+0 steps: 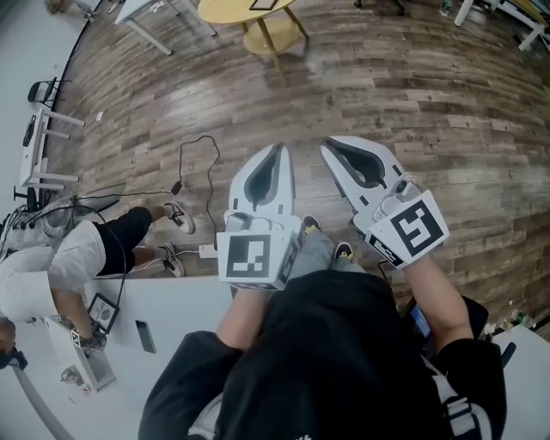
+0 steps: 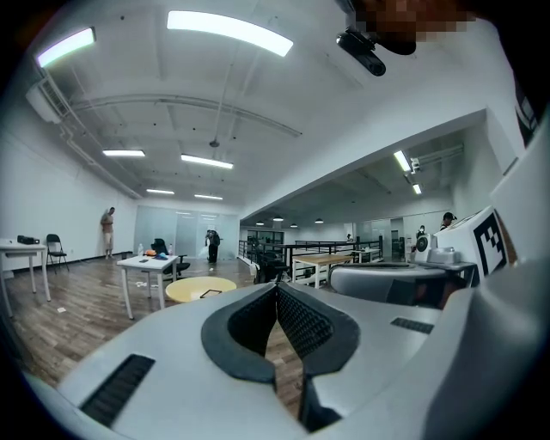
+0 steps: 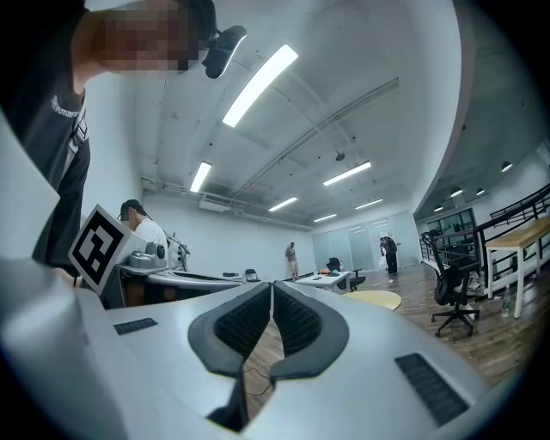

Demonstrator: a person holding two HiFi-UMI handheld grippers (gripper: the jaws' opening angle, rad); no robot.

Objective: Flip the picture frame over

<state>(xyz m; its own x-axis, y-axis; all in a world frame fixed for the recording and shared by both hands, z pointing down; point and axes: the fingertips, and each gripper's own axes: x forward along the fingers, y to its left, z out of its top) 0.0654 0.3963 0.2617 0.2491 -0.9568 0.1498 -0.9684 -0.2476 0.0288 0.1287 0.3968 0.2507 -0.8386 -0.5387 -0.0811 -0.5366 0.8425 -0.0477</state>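
Note:
A dark picture frame (image 1: 262,3) lies flat on a round yellow table (image 1: 225,11) at the far end of the wooden floor; the left gripper view shows it as a small dark rectangle (image 2: 209,293). Both grippers are held level at chest height, side by side, well short of that table. My left gripper (image 1: 278,148) is shut, its black pads (image 2: 301,322) meeting at the tip with nothing between them. My right gripper (image 1: 326,144) is shut and empty too, its pads (image 3: 296,326) touching. The right gripper view shows the yellow table (image 3: 375,298) far off.
A white table (image 1: 163,305) stands at my lower left, where a seated person (image 1: 60,258) works. A black cable (image 1: 199,172) trails over the floor. White desks (image 2: 146,265) and a black office chair (image 3: 455,296) stand further off, with people standing at the room's far end.

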